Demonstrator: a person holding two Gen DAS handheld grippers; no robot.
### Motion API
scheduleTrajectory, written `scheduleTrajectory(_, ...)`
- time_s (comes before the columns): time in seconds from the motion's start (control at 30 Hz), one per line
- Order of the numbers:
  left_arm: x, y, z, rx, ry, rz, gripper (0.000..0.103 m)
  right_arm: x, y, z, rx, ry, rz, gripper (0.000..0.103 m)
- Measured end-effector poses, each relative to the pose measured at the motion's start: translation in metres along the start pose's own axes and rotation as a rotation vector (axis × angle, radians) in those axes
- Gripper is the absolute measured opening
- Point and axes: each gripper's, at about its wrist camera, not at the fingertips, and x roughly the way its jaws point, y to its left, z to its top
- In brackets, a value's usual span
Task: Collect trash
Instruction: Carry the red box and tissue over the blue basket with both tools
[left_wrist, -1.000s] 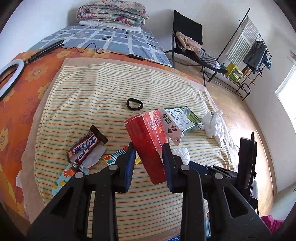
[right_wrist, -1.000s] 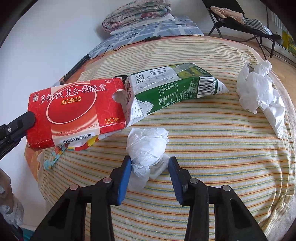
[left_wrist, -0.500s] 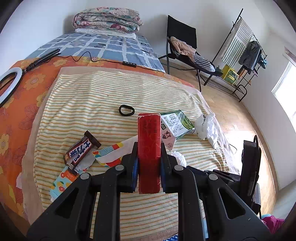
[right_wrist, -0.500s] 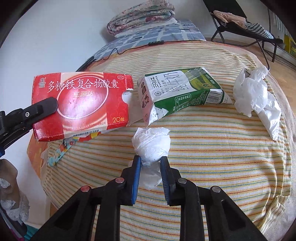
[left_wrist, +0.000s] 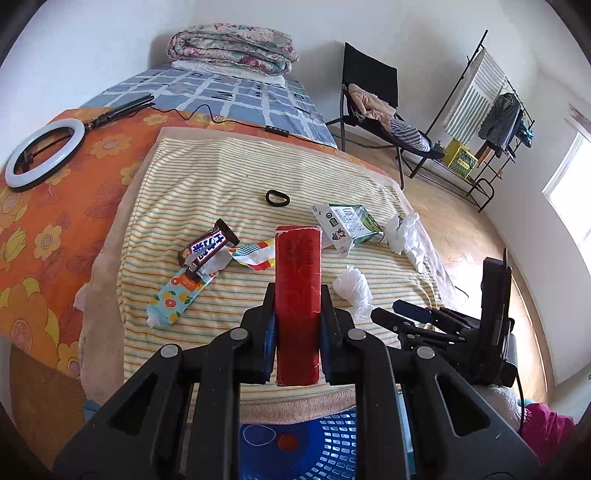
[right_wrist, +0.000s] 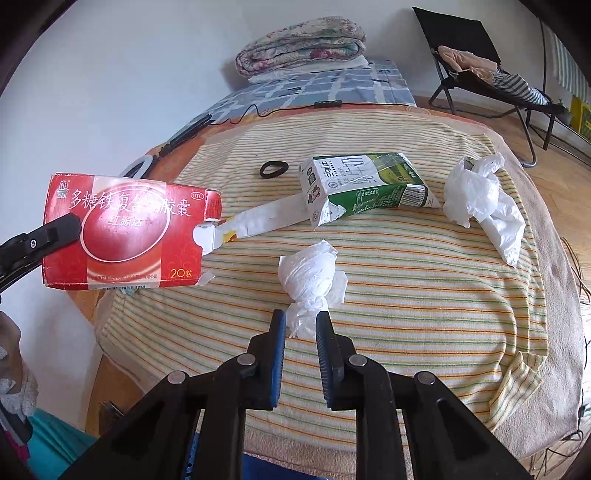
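My left gripper (left_wrist: 297, 295) is shut on a red medicine box (left_wrist: 297, 258), held edge-on above the striped blanket (left_wrist: 221, 177). In the right wrist view the same red box (right_wrist: 122, 236) hangs at the left. My right gripper (right_wrist: 300, 317) holds a white crumpled wad (right_wrist: 308, 273), jaws closing tight on its twisted lower end. From the left wrist view the wad (left_wrist: 351, 290) and the right gripper (left_wrist: 391, 312) are just right of the box. A green milk carton (right_wrist: 369, 184), a white plastic bag (right_wrist: 480, 199), a candy bar wrapper (left_wrist: 208, 245) and two colourful wrappers (left_wrist: 177, 295) lie on the blanket.
A blue perforated basket (left_wrist: 314, 443) sits below the bed's near edge. A black hair tie (left_wrist: 277, 198) lies mid-blanket, a ring light (left_wrist: 44, 151) with its cable at the left. A folded quilt, a black chair (left_wrist: 369, 92) and a clothes rack stand beyond.
Both grippers closed, the left on the red box and the right on the white wad. Both then drew back and up from the blanket. The box now faces the left camera edge-on.
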Motion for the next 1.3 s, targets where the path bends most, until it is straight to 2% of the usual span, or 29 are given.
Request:
scheduleTrajectory(0.07,-0.008,0.003,-0.008,-0.017,-0.005,0.001,0.017,0.007,0.0,0.001,0.003,0.002,-0.054,0.051)
scheduleTrajectory(0.1,-0.011,0.005,-0.011,-0.026,-0.006,0.001,0.017,0.009,-0.001,0.003,0.01,-0.01,-0.087,0.082)
scheduleTrajectory(0.13,-0.014,0.007,-0.015,-0.036,-0.004,-0.002,0.017,0.012,-0.002,0.005,0.011,-0.028,-0.1,0.087)
scheduleTrajectory(0.3,-0.026,0.013,-0.029,-0.048,0.005,0.003,0.017,0.04,-0.005,0.023,0.002,0.027,-0.093,0.071)
scheduleTrajectory(0.37,-0.03,0.016,-0.033,-0.058,0.006,0.004,0.017,0.051,-0.005,0.025,-0.002,0.051,-0.112,0.059)
scheduleTrajectory(0.43,-0.034,0.018,-0.038,-0.061,0.006,0.008,0.017,0.058,-0.01,0.026,0.023,0.068,-0.067,0.037)
scheduleTrajectory(0.53,-0.039,0.018,-0.043,-0.058,0.005,0.011,0.017,0.055,-0.014,0.024,0.058,0.062,-0.034,0.03)
scheduleTrajectory(0.93,-0.067,-0.002,-0.068,-0.028,-0.006,-0.005,0.017,-0.012,0.003,-0.008,0.03,0.013,0.029,0.028)
scheduleTrajectory(1.1,-0.075,-0.01,-0.087,-0.018,0.018,-0.014,0.017,-0.042,0.021,-0.034,-0.031,0.0,0.047,0.028)
scheduleTrajectory(1.3,-0.077,-0.018,-0.114,0.001,0.074,-0.022,0.017,-0.063,0.034,-0.068,-0.041,0.004,0.086,0.028)
